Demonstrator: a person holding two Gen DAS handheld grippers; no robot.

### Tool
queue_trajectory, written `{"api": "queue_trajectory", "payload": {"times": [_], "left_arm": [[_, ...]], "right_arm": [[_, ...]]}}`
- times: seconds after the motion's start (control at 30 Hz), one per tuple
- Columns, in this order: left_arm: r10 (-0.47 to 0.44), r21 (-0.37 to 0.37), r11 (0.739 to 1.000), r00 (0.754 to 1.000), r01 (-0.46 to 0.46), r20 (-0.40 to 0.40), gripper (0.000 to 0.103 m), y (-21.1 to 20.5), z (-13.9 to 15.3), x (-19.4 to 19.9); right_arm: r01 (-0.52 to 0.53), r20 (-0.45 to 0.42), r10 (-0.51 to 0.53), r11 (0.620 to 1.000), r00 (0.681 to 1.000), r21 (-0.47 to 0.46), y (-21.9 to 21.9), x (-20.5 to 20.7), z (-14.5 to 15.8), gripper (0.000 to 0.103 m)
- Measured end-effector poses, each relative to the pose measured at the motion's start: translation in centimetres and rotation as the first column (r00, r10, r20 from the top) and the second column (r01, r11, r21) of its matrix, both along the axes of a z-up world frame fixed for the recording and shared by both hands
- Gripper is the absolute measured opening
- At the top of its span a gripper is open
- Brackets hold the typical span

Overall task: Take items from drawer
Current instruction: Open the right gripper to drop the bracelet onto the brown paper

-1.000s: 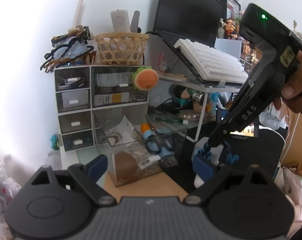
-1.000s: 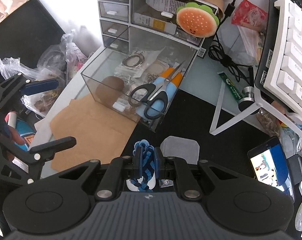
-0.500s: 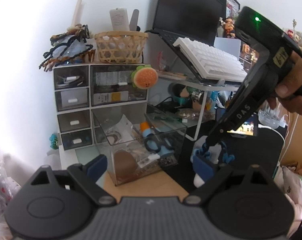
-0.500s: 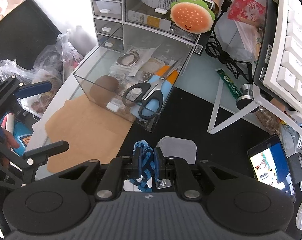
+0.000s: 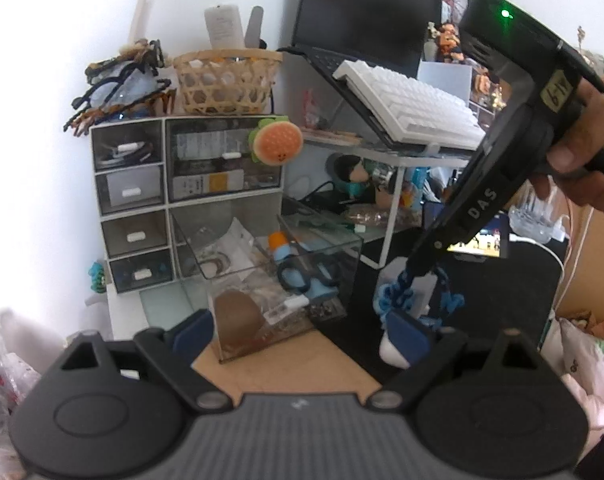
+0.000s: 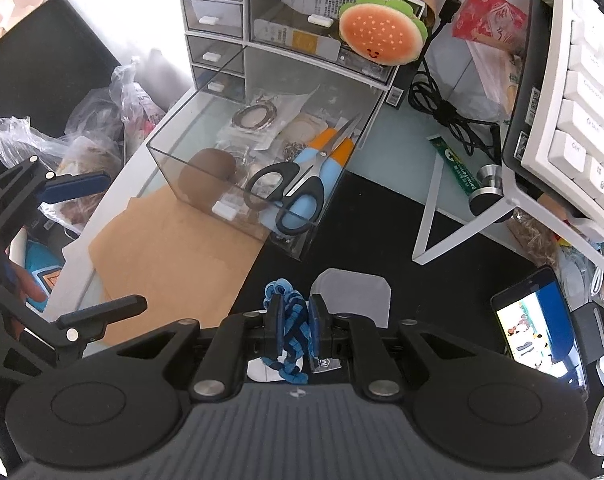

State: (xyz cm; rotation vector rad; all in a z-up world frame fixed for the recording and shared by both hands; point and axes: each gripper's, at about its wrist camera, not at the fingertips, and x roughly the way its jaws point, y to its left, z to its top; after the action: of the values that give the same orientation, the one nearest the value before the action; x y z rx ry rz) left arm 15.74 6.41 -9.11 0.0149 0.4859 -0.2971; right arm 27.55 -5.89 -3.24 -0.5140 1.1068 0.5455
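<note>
Clamping blue cord (image 6: 293, 332), right claw (image 6: 294, 322) clear of drawer (image 6: 238, 216) rim, left claw (image 5: 302, 332) apart.

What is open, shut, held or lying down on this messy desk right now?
Clear drawer: pulled out, open.
Scissors: closed, lying in the drawer.
Small drawers: pushed in.
Blue braided cord: clamped in the right hand-held gripper.
Left hand-held gripper: open, empty.
Phone: screen lit.
</note>
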Motion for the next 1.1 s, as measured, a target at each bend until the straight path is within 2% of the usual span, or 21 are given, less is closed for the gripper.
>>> {"api": "queue_trajectory", "payload": {"times": [0.13,0.17,0.2,0.43,0.6,0.67,1.1], "left_arm": [[-0.007,0.004,1.0,1.0,0.007,-0.005,0.095,0.0,-0.1,0.0],[-0.007,0.004,1.0,1.0,0.007,-0.006,0.095,0.0,-0.1,0.0],[-0.008,0.004,1.0,1.0,0.008,-0.007,0.095,0.0,-0.1,0.0],[-0.015,0.006,1.0,1.0,0.015,-0.013,0.095,0.0,-0.2,0.0],[-0.016,0.004,1.0,1.0,0.016,-0.017,0.096,0.1,-0.2,0.0],[-0.008,0.006,1.0,1.0,0.008,-0.017,0.096,-0.2,-0.2,0.0],[-0.011,-0.004,1.0,1.0,0.011,-0.018,0.096,0.2,-0.2,-0.2]], "right_arm": [[0.004,0.006,-0.004,1.0,1.0,-0.004,0.1,0.0,0.2,0.017],[0.003,0.008,-0.003,1.0,1.0,-0.005,0.1,-0.1,0.2,0.024],[0.002,0.015,-0.001,1.0,1.0,-0.008,0.1,-0.1,0.3,0.025],[-0.005,0.016,0.005,1.0,1.0,-0.01,0.4,-0.2,0.3,0.026],[-0.016,0.028,0.016,1.0,0.999,-0.013,0.7,-0.4,0.3,0.031],[-0.023,0.041,0.023,1.0,0.999,-0.014,0.8,-0.6,0.5,0.045],[-0.013,0.089,0.012,1.0,0.996,0.004,1.0,-0.8,1.4,0.052]]}}
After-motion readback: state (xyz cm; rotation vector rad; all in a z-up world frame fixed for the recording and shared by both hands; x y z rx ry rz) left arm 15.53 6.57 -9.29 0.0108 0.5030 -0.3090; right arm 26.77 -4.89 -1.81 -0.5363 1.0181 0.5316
